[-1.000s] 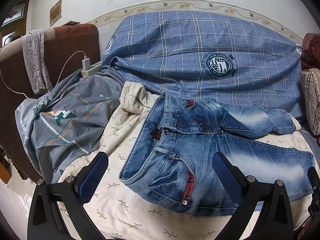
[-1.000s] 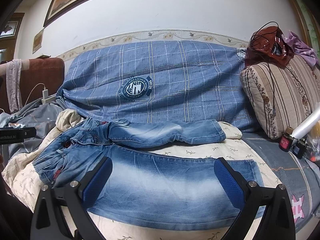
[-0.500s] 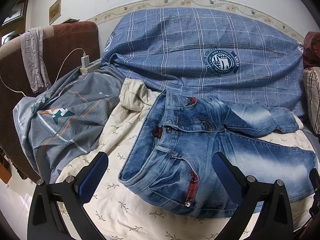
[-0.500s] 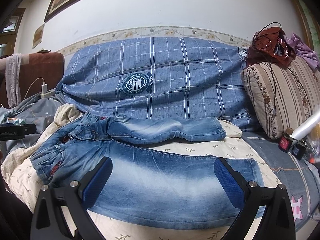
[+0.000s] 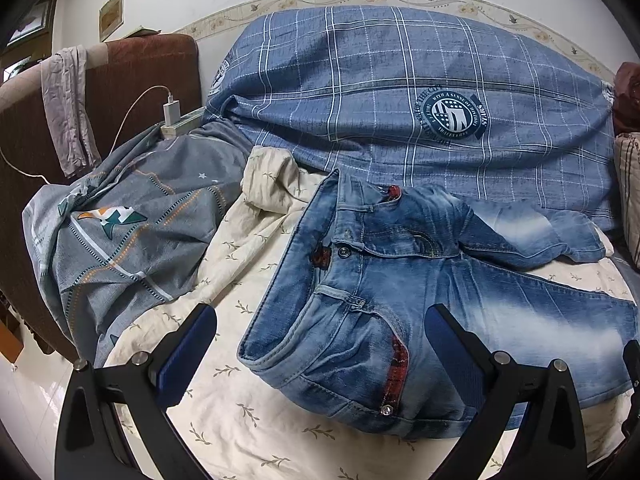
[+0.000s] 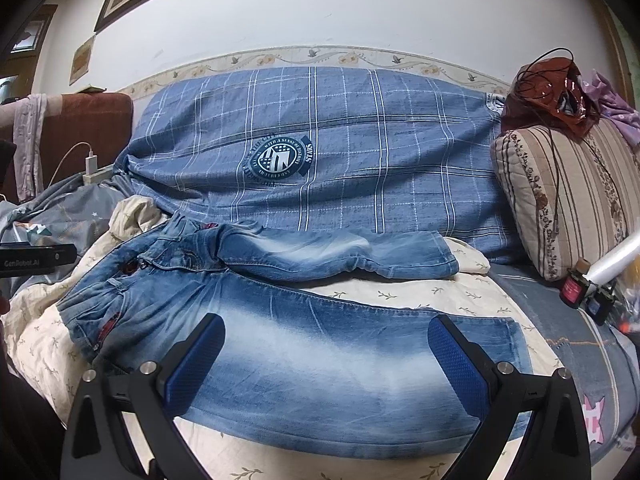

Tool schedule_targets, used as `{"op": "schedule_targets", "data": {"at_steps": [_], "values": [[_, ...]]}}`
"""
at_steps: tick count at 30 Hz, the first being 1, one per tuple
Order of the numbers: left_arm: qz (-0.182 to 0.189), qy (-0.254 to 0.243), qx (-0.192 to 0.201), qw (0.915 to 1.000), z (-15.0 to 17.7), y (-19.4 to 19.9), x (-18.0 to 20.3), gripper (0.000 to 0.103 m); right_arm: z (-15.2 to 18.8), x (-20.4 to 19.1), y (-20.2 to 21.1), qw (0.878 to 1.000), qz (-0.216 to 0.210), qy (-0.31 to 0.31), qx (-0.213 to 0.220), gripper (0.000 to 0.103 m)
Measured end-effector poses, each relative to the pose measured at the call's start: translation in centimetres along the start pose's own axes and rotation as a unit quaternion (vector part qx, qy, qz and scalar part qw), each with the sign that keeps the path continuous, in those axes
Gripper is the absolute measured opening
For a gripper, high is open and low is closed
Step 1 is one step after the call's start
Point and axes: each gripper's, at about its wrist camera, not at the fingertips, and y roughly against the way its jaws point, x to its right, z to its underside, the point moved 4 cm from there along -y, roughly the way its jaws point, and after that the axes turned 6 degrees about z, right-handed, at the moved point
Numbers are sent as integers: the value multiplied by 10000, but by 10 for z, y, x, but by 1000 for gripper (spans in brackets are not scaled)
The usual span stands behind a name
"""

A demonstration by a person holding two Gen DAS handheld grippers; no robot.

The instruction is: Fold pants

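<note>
Blue washed jeans (image 5: 400,300) lie spread on a cream leaf-print sheet (image 5: 240,400), waistband to the left, legs running right. The far leg (image 6: 340,256) lies apart from the near leg (image 6: 320,360). My left gripper (image 5: 320,340) is open and empty, hovering over the near corner of the waistband. My right gripper (image 6: 326,354) is open and empty, hovering over the middle of the near leg. Neither touches the cloth.
A blue plaid cover (image 5: 400,100) drapes the sofa back behind the jeans. A grey blanket (image 5: 120,240) lies at the left, with a charger and power strip (image 5: 176,120). A striped cushion (image 6: 568,200) and small bottles (image 6: 580,284) stand at the right.
Both grippers have moved slightly closer to the jeans. The jeans have not moved and both grippers stay open.
</note>
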Motion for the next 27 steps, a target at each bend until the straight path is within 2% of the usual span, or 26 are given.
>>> {"op": "schedule_targets", "data": {"at_steps": [12,18,22,24,27], "values": [[-1,-20,-36,10000,-2,-14,-4,103,3,0,-7,9998,96,112,-108,103],[14,-145,-57,9999,-11,-27,0,103,-6,19,-25,9995,172,-39,-264,103],[110,-269,-110,9995,-33,-44,6,103,-24,43,-52,9984,256,-359,-349,103],[85,-327,-93,9994,-47,-53,8,103,-36,59,-73,9966,374,-585,-438,103],[238,-317,-224,9990,-72,-78,10,103,-56,77,-111,9933,439,-863,-627,103]]}}
